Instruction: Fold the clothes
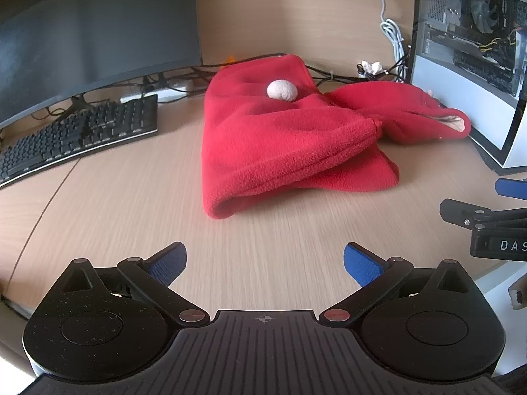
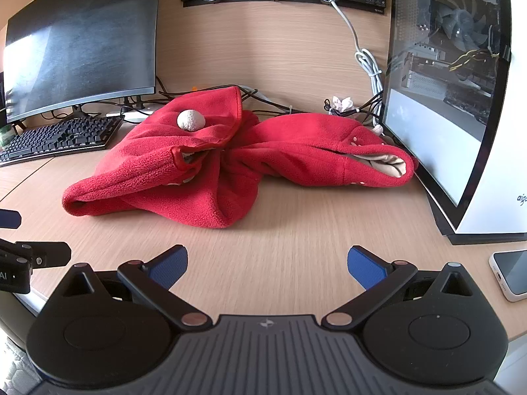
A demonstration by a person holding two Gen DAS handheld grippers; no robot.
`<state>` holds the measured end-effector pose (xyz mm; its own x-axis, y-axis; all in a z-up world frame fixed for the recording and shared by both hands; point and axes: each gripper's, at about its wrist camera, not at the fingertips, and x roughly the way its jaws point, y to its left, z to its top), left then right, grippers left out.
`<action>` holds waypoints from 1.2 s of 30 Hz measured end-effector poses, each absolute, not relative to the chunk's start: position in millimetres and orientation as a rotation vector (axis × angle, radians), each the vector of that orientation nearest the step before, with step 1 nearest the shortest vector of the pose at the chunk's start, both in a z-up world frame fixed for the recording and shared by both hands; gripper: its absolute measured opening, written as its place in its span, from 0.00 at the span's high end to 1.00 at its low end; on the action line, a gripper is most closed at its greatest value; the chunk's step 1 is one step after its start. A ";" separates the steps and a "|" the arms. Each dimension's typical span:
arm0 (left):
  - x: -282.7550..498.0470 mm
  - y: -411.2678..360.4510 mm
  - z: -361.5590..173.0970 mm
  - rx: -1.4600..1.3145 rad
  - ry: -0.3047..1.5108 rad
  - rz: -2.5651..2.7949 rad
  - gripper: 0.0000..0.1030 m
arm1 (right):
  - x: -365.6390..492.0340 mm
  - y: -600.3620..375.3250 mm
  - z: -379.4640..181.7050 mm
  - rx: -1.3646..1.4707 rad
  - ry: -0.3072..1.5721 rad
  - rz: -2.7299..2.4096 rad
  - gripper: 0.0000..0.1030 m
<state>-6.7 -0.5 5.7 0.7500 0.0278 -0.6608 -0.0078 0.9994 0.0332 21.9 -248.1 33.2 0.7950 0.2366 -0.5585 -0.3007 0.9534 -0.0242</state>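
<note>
A red fleece garment (image 1: pixel 280 141) (image 2: pixel 184 171) lies bunched on the wooden desk (image 1: pixel 131 204), partly doubled over, with a white pompom (image 1: pixel 282 90) (image 2: pixel 190 119) on top. Its far part (image 2: pixel 329 151) stretches toward the computer case and shows a cream lining. My left gripper (image 1: pixel 263 263) hovers open above the desk, short of the garment's near edge, nothing between its blue pads. My right gripper (image 2: pixel 267 265) is open too, a little back from the garment. Each gripper shows at the edge of the other's view, the right one (image 1: pixel 487 223) and the left one (image 2: pixel 26 256).
A black keyboard (image 1: pixel 79 138) (image 2: pixel 59 138) and a dark monitor (image 1: pixel 92 33) (image 2: pixel 79 42) stand at the left. A glass-sided computer case (image 1: pixel 467 49) (image 2: pixel 454 98) stands at the right, with cables (image 2: pixel 369 65) behind. A phone (image 2: pixel 513 273) lies at the right desk edge.
</note>
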 end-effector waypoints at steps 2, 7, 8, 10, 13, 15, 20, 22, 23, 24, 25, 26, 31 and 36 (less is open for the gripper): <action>-7.1 0.0 5.5 0.027 0.723 0.022 0.00 | 21.9 -248.6 33.2 -0.115 0.586 0.291 0.00; -6.9 1.6 5.8 0.028 0.723 0.024 0.00 | 22.2 -247.5 32.7 -0.115 0.595 0.295 0.00; -6.9 2.1 5.8 0.029 0.723 0.026 0.00 | 22.3 -247.3 32.7 -0.115 0.596 0.295 0.00; -6.0 3.3 5.6 0.029 0.726 0.028 0.00 | 22.8 -247.0 32.5 -0.113 0.600 0.296 0.00; -4.2 4.8 5.9 0.030 0.726 0.023 0.00 | 23.8 -246.6 32.9 -0.110 0.607 0.297 0.00; -4.2 5.6 8.0 0.039 0.717 0.020 0.00 | 23.9 -246.4 35.0 -0.109 0.604 0.296 0.00; 1.2 7.6 12.5 0.068 0.716 0.016 0.00 | 26.0 -246.7 38.6 -0.100 0.607 0.292 0.00; 5.9 8.2 14.7 0.085 0.717 0.010 0.00 | 28.8 -248.1 40.3 -0.085 0.610 0.282 0.00; 8.4 8.1 15.6 0.095 0.717 0.009 0.00 | 30.5 -248.9 41.4 -0.077 0.612 0.276 0.00; 10.8 8.3 16.8 0.103 0.715 0.008 0.00 | 32.1 -249.2 42.6 -0.071 0.611 0.270 0.00; 12.7 8.9 17.9 0.107 0.710 0.006 0.00 | 33.8 -248.9 43.9 -0.070 0.610 0.265 0.00; 14.1 9.8 18.8 0.108 0.706 0.002 0.00 | 35.5 -248.6 45.2 -0.068 0.609 0.260 0.00; 20.2 13.0 20.6 0.109 0.695 -0.012 0.00 | 40.2 -245.4 51.0 -0.076 0.593 0.244 0.00; 27.6 13.7 18.6 0.123 0.693 -0.031 0.00 | 42.7 -244.6 51.8 -0.072 0.583 0.218 0.00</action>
